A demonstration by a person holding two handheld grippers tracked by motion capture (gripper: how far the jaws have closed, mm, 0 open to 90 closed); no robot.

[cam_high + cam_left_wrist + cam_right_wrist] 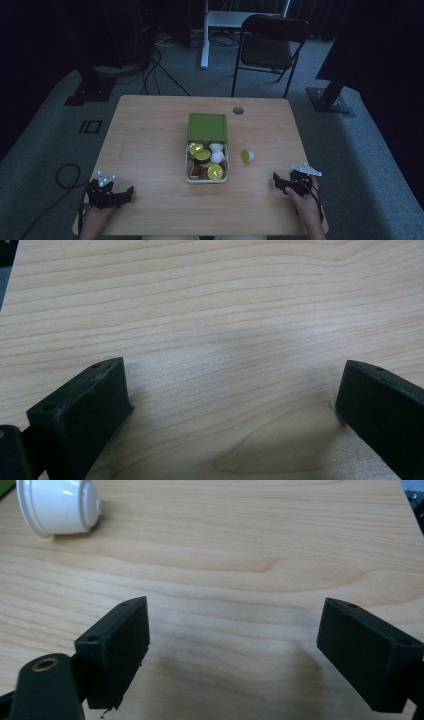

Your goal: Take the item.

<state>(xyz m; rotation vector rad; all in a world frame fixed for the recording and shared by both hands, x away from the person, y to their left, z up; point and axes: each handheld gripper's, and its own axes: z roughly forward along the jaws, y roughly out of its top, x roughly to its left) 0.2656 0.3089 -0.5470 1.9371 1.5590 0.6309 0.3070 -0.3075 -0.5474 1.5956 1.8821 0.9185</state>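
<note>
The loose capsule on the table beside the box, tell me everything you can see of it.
The capsule is a small white cup, plastic by its look, with a yellow-green foil top. It lies tipped on its side on the bare wooden table, just right of the clear box of similar capsules and apart from it. The right gripper view shows its stepped, domed white base. Nothing grips it; the right gripper sits open, nearer the person.

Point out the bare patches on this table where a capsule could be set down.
Bare wood lies left of the box up to the table edge, and between the left gripper and right gripper. Crowded: inside the box, and beside the loose capsule.
</note>
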